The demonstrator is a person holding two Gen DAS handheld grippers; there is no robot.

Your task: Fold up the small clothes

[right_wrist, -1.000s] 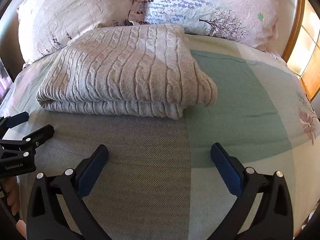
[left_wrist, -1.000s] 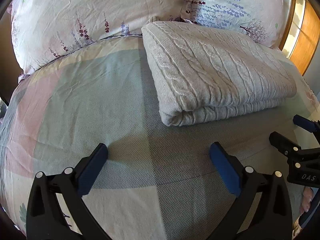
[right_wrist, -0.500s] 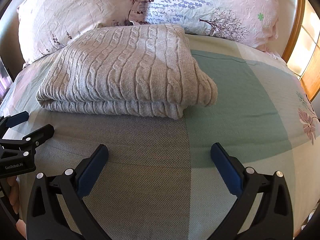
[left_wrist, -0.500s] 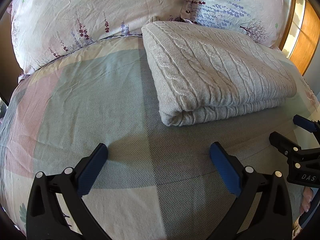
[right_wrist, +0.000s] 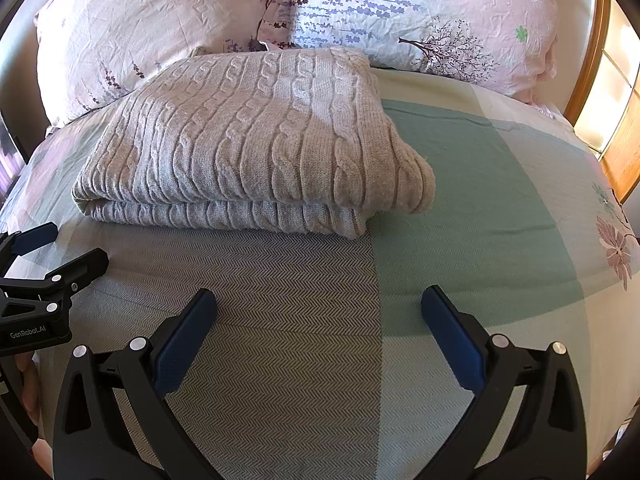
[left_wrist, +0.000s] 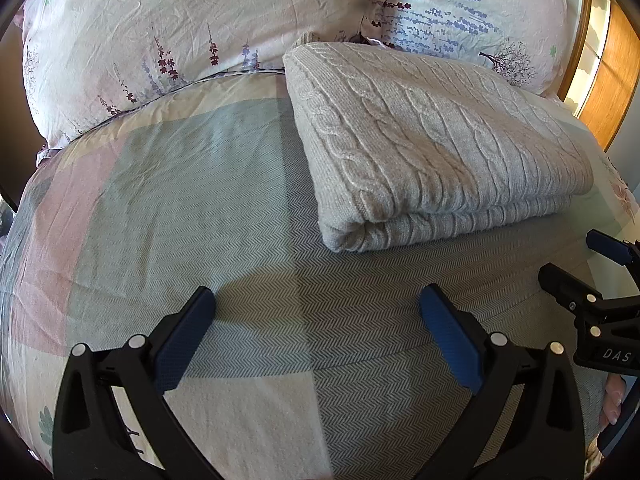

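Note:
A beige cable-knit sweater (left_wrist: 432, 148) lies folded into a flat rectangle on the bed, its folded edge toward me. It also shows in the right wrist view (right_wrist: 256, 144). My left gripper (left_wrist: 316, 320) is open and empty, hovering over the bedspread short of the sweater's near left corner. My right gripper (right_wrist: 318, 320) is open and empty, short of the sweater's near right corner. Each gripper shows at the edge of the other's view: the right one (left_wrist: 576, 268) and the left one (right_wrist: 60, 248).
The bedspread (left_wrist: 160, 208) has pastel blocks and a grey herringbone patch. Two floral pillows (left_wrist: 192, 28) (right_wrist: 420, 12) lie behind the sweater. A wooden bed frame (right_wrist: 592, 80) stands at the far right.

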